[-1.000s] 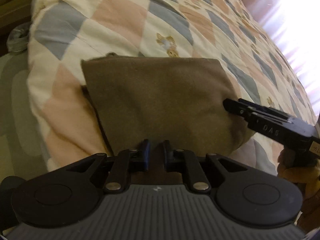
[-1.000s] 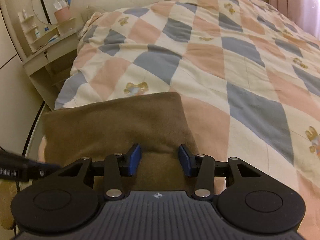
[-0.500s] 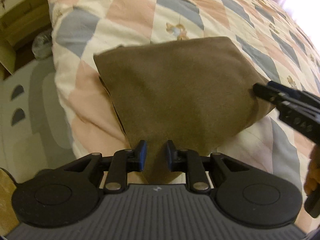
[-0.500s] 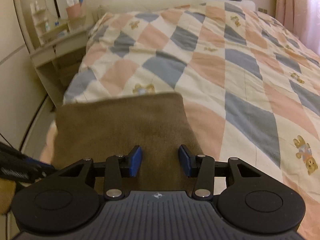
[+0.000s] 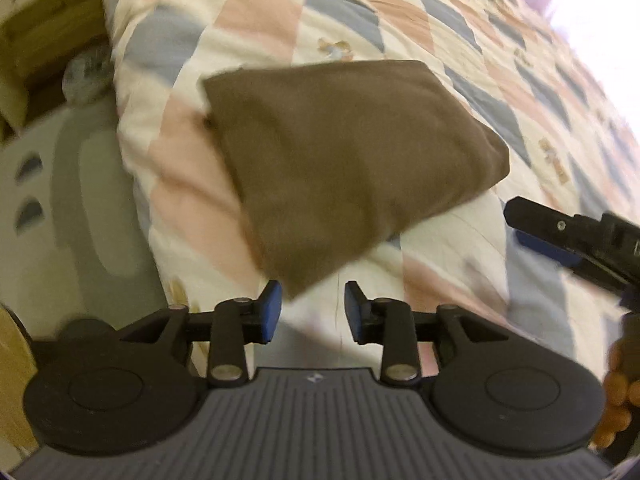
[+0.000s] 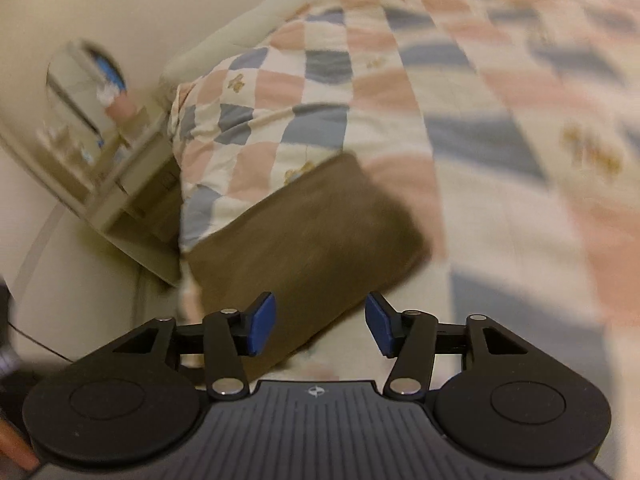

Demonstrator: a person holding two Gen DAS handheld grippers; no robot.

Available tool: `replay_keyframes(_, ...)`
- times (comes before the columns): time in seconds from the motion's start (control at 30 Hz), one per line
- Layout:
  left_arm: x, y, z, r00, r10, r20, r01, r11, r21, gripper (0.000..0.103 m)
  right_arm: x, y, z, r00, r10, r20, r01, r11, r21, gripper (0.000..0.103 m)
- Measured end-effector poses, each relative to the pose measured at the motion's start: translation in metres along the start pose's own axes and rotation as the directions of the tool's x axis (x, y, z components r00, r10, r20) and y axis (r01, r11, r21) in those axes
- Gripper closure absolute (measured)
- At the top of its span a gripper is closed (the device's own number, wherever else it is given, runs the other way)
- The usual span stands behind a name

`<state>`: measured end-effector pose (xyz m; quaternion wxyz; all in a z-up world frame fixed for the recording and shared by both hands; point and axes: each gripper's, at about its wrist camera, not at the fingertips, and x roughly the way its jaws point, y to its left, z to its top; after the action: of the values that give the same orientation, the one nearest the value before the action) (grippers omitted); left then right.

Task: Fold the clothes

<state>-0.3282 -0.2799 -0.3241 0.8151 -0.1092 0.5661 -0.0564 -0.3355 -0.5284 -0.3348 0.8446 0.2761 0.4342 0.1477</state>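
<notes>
Presently, both grippers stand clear of the cloth. On the left gripper (image 5: 313, 306), the blue pads (image 5: 271, 312) are spread and the jaws are opening; the nearest corner of the folded brown garment (image 5: 344, 160) lies in line with the gap, just past the pad tips, and nothing is pressed between them. On the right gripper (image 6: 316, 324), the blue pads (image 6: 262, 322) are likewise spread and the jaws are opening; the garment's (image 6: 312, 236) near edge shows in the lower centre of that view, beyond the left pad, and no pad presses on it.

The garment lies folded into a compact block on the patchwork quilt (image 5: 400, 20), near the quilt's left edge, occupying the centre of the left wrist view. In that view the right gripper enters from the right edge, apart from the garment's right corner, with fingers of the person's hand (image 5: 618, 400) at the lower right.

Beyond the bed, a pale shelf unit (image 6: 116, 184) and a round mirror (image 6: 84, 76) stand at the upper left of the right wrist view. Both views are blurred.
</notes>
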Motion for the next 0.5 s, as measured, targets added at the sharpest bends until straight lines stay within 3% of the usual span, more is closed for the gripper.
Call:
replay_keyframes(0.1, -0.005, 0.036, -0.009, 0.998, -0.070, -0.002, 0.069, 0.986, -0.150, 0.071, 0.009, -0.017, -0.015, 0.991, 0.134, -0.013, -0.127, 0.961, 0.244, 0.040)
replay_keyframes(0.23, -0.007, 0.076, -0.003, 0.989, -0.149, 0.027, 0.149, 0.937, -0.316, 0.066, 0.044, -0.031, -0.041, 0.960, 0.279, -0.009, -0.232, 0.816, 0.529, 0.034)
replay_keyframes(0.37, -0.002, 0.097, 0.010, 0.973, -0.218, 0.076, 0.229, 0.884, -0.406, 0.064, 0.085, -0.023, -0.059, 0.959, 0.282, -0.030, -0.206, 0.763, 0.612, 0.034)
replay_keyframes(0.43, 0.004, 0.106, 0.016, 0.959, -0.266, 0.099, 0.281, 0.840, -0.465, 0.063, 0.106, -0.018, -0.064, 0.961, 0.271, -0.043, -0.185, 0.755, 0.629, 0.034)
replay_keyframes(0.5, 0.014, 0.117, 0.020, 0.941, -0.316, 0.124, 0.332, 0.776, -0.536, 0.062, 0.125, -0.013, -0.068, 0.963, 0.267, -0.044, -0.176, 0.743, 0.646, 0.035)
